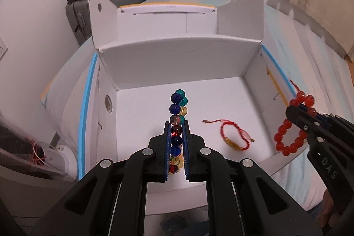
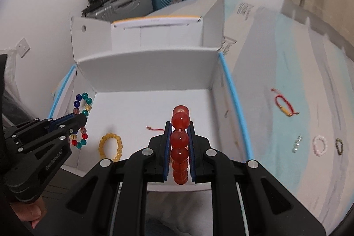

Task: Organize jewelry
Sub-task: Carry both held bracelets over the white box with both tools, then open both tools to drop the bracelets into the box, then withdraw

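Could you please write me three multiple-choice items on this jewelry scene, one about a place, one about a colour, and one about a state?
1. Where does the yellow bead bracelet lie?
A. on the floor of the white box
B. on the bed sheet outside the box
C. on the suitcases

2. What colour are the beads of the bracelet in the right gripper?
A. green
B. red
C. white

3. How do the jaws of the left gripper stand?
A. wide open and empty
B. shut on the multicoloured bead bracelet
C. shut on a red cord bracelet

Answers: 1 A, since it rests on the box floor beside the left gripper; 2 B, as the red bead bracelet fills the gap between the jaws; 3 B, as the coloured beads are pinched between the jaws, while the red cord bracelet lies loose in the box.
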Motion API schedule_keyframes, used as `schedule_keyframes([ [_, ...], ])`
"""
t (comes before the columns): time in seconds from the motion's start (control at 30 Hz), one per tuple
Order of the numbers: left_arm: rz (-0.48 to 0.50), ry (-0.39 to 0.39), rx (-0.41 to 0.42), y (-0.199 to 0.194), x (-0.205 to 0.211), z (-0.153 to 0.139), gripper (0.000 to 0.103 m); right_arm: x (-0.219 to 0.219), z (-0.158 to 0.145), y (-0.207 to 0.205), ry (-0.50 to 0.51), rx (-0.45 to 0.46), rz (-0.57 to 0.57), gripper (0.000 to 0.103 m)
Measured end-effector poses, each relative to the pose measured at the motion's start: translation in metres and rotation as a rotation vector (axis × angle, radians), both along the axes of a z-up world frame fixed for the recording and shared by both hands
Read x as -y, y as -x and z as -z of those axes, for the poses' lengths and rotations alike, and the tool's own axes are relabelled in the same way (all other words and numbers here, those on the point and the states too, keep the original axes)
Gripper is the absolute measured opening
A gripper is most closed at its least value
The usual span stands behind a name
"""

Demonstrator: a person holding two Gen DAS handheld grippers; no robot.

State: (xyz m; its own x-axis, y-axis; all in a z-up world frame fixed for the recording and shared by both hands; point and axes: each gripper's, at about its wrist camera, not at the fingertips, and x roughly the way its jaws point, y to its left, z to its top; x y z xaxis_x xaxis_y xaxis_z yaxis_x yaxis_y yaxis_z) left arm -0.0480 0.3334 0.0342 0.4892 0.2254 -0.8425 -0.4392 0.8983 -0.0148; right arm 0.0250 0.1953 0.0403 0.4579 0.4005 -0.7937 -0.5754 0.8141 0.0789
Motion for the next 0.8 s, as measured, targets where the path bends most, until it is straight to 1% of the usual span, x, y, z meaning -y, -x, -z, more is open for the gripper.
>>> schedule_keyframes([
  [0.2,-0.021,0.026,-0.046,-0.001,-0.014,0.027,0.009,-0.016,0.027,-0.011,0.040,-0.064,-0.013,0.013],
  [0.33,-0.026,0.063,-0.070,-0.001,-0.020,0.040,0.009,-0.022,0.040,-0.013,0.074,-0.066,-0.013,0.013],
  [0.5,-0.033,0.062,-0.089,-0.004,-0.025,0.048,0.009,-0.027,0.048,-0.017,0.091,-0.091,-0.014,0.013],
  [0.7,-0.029,0.075,-0.095,-0.003,-0.026,0.049,0.009,-0.030,0.054,-0.019,0.103,-0.112,-0.009,0.013],
  [0.8,-0.038,0.046,-0.094,-0.001,-0.025,0.046,0.011,-0.032,0.054,-0.017,0.104,-0.108,-0.005,0.013],
])
